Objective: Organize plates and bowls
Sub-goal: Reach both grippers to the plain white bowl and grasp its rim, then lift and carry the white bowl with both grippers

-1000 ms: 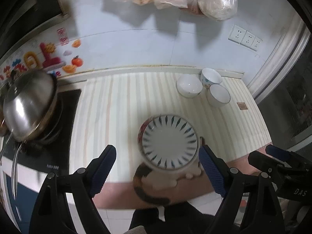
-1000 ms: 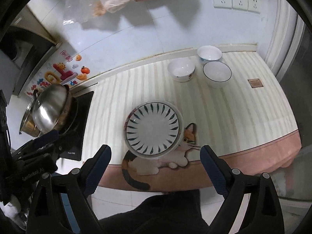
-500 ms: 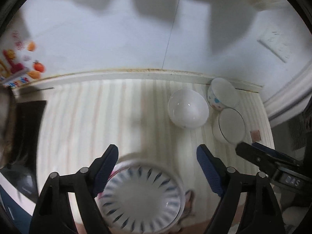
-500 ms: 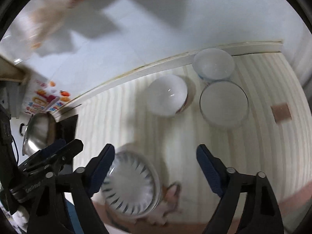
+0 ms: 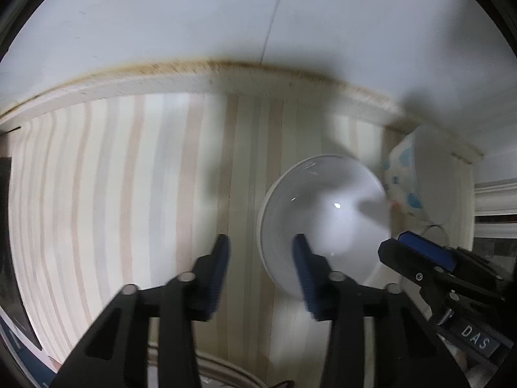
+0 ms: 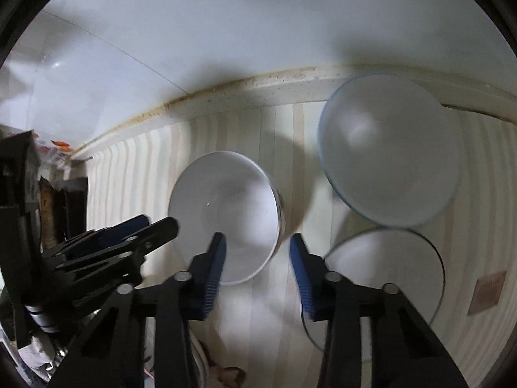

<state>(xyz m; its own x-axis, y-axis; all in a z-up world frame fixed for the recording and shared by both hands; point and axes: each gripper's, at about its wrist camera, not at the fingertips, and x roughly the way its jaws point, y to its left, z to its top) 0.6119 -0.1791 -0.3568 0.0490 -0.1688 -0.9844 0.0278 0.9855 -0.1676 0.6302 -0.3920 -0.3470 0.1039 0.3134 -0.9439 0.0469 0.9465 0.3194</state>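
Note:
A plain white bowl [image 5: 326,223] [image 6: 226,213] stands on the striped counter near the back wall. My left gripper [image 5: 260,268] is open, its jaws astride the bowl's left rim. My right gripper [image 6: 257,266] is open, astride the same bowl's right rim. A blue-spotted bowl [image 5: 426,187] [image 6: 391,148] stands behind right. A thin-rimmed white bowl [image 6: 387,274] stands right of my right gripper. The striped plate's rim [image 5: 226,371] peeks in at the bottom.
The white tiled wall [image 5: 226,26] rises just behind the bowls. The stove edge [image 5: 6,226] lies at far left. A small brown square [image 6: 488,294] lies on the counter at right. The cat mat [image 6: 226,373] lies at the counter's front.
Both grippers have moved forward and down from over the striped plate to the plain white bowl. Both jaws have narrowed but remain open.

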